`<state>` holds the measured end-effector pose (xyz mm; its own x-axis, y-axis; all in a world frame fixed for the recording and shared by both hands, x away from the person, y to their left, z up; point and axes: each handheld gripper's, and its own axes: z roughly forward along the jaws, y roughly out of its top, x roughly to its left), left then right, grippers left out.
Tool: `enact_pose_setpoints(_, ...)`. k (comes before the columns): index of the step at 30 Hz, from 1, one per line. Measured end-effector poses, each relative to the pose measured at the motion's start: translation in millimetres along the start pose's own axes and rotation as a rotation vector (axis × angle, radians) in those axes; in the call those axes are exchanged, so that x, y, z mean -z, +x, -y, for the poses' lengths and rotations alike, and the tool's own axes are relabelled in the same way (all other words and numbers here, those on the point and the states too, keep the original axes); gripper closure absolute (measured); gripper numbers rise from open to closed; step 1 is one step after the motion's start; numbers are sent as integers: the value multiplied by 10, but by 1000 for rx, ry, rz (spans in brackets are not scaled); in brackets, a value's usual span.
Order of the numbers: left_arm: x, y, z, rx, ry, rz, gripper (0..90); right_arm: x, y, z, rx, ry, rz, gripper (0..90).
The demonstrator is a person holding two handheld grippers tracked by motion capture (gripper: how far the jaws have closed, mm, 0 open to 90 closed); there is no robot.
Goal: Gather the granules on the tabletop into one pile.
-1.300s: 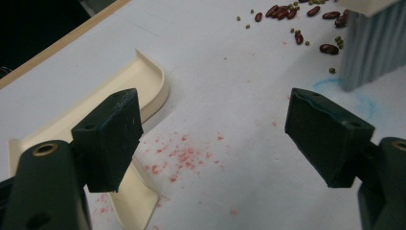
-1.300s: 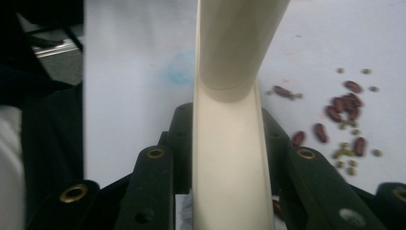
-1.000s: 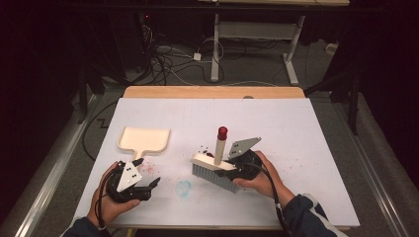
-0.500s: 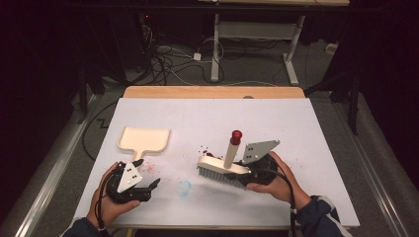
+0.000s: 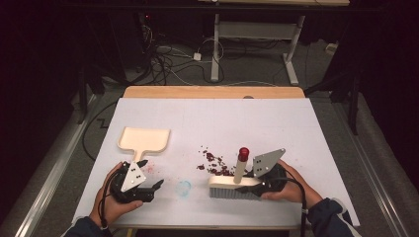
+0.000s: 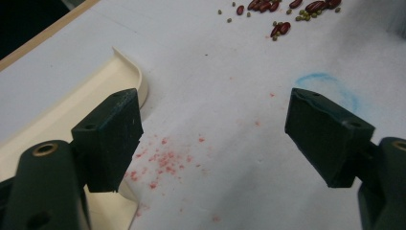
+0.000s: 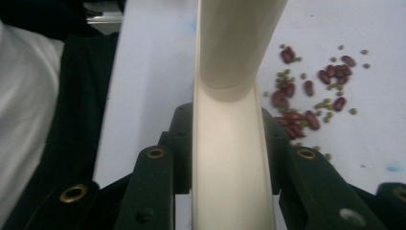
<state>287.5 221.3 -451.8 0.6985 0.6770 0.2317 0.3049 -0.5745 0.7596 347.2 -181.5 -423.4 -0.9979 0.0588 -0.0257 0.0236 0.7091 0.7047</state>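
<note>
white table sheet point(image 5: 296, 123), brush point(image 5: 232, 186) clamped flat in right gripper point(image 5: 262, 183), just beside spilled beans point(image 5: 213, 163).
brush block stiff, light, probably smooth; hold across its back. left gripper point(image 6: 210, 139) jaws wide, empty, near dustpan point(image 5: 144, 139).

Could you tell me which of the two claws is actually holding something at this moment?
The right claw: its jaws clamp the cream brush beside the beans. The left claw stands open, near the dustpan.

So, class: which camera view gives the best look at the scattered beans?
The right gripper view: the beans lie close, red and small green ones distinct. The left gripper view catches some at its top edge; the high view shows a dark patch beside the brush.
</note>
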Motion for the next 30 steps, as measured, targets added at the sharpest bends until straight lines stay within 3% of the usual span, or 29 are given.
enact_pose_setpoints(8, -6, -3, -6, -3, -3, 6, 197, -154, -291, -88, -28, 2, 18, 667)
enact_pose_setpoints(17, -36, -17, -20, -9, 3, 20, 198, -237, -482, -212, -27, -22, 82, 670)
enact_pose_setpoints(23, -35, -13, -14, -3, 2, 22, 197, -267, -512, -257, -32, -32, 98, 671)
enact_pose_setpoints(30, -21, 0, -21, 1, -3, 18, 198, -148, -538, -373, -70, -87, 183, 672)
